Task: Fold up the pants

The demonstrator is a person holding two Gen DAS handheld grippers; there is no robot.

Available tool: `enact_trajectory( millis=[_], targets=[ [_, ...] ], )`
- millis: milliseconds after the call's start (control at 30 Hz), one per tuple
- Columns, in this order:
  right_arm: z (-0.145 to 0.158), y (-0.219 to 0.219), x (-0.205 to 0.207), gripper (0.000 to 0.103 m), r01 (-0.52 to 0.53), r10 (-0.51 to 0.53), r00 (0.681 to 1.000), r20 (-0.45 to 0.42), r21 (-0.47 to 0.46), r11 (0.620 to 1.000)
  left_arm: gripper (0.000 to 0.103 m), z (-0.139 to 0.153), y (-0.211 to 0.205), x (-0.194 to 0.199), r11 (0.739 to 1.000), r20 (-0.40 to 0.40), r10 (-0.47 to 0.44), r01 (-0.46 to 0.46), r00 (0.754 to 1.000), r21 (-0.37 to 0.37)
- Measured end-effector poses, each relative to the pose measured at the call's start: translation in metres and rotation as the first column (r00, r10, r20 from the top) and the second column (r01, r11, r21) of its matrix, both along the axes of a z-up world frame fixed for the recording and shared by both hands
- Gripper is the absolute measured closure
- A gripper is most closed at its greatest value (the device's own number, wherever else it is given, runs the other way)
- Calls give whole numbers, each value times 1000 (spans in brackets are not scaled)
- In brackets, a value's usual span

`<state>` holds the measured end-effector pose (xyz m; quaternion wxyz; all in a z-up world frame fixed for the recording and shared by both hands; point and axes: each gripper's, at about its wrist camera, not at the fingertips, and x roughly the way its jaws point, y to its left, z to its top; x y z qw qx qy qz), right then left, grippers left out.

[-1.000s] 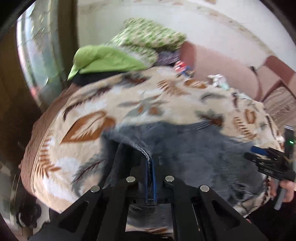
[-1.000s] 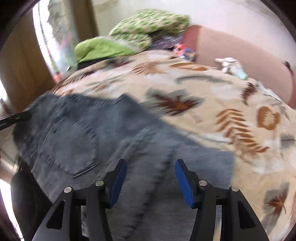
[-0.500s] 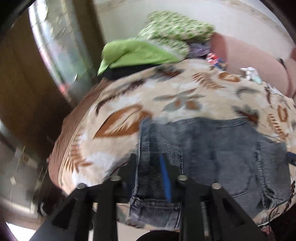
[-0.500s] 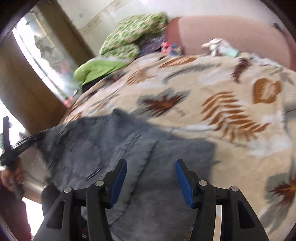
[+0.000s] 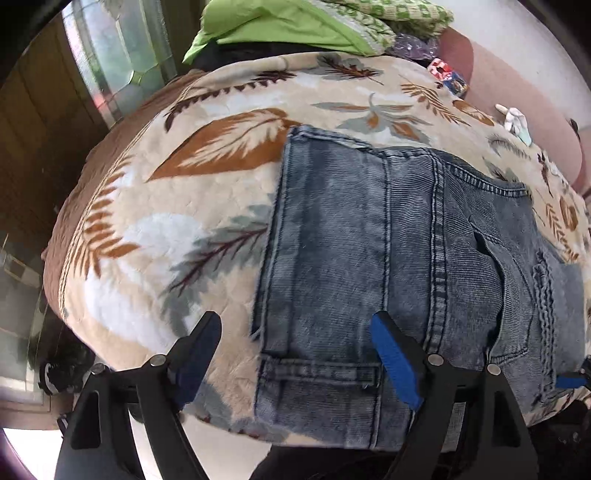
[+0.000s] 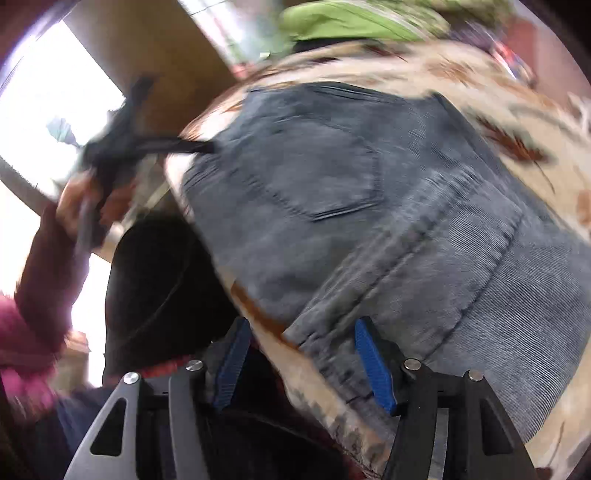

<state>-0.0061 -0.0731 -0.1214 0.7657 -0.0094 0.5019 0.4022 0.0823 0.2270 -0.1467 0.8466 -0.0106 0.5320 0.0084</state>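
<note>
Bed blanket (image 5: 207,229) carries folded jeans (image 5: 369,240) just ahead of released, just-opened left tongs (image 5: 295,354); right tongs (image 6: 303,362) open, empty; further folds likely remain.

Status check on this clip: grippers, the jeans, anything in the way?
Left gripper open, jaws just opened, hem edge lying loose between them. Right gripper open over blanket edge. Jeans folded flat on the leaf-print blanket. Nothing in the way.

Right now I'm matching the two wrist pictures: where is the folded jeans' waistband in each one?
Left wrist view: the waistband runs along the bottom of the jeans, between the open fingers.
Right wrist view: the waistband is the blurred left edge of the jeans, near the bed's edge.
Shared landmark: the green pillow, top of both views.
</note>
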Motion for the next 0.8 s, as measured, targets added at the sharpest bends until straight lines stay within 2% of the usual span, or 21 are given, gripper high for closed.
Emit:
enact_trajectory(
  millis=[33,67,100,200,267,333,400,500,600,700,733,800],
  targets=[
    [1,-1,-4,40,-17,17,1000,7,10,1000,21,-1,-4,3,1000,16,-17,17,1000,-14],
    [2,-5,-4,40,-19,18,1000,4,36,999,36,-2,-7,6,999,20,-30,31,999,-28],
    [3,-11,-1,40,-8,8,1000,-4,66,998,42,-4,-10,9,998,13,-43,44,999,-50],
    [6,-36,12,40,68,-66,998,-14,145,987,60,-2,-17,12,998,28,-59,60,998,-33],
    [11,-53,17,40,113,-113,994,-12,215,970,79,2,-21,9,997,54,-71,72,996,-31],
    [19,-69,18,40,147,-152,988,-6,297,944,87,6,-25,4,995,83,-83,87,993,-42],
    [28,-87,15,40,168,-184,983,5,385,907,88,11,-31,1,994,112,-93,98,989,-38],
    [44,-118,10,40,123,-173,984,30,583,803,89,26,-40,0,991,145,-105,115,984,-61],
    [60,-146,2,39,30,-139,987,81,758,651,89,56,-58,-12,984,207,-151,167,967,-62],
    [65,-172,-8,36,-7,-166,980,109,852,523,89,89,-87,-24,968,270,-223,246,937,-53],
    [65,-179,-9,36,2,-190,976,105,871,492,89,100,-100,-29,959,289,-254,279,923,-48],
    [63,-196,-11,36,38,-246,966,84,891,453,89,118,-126,-36,941,319,-310,336,896,-30]
  ],
)
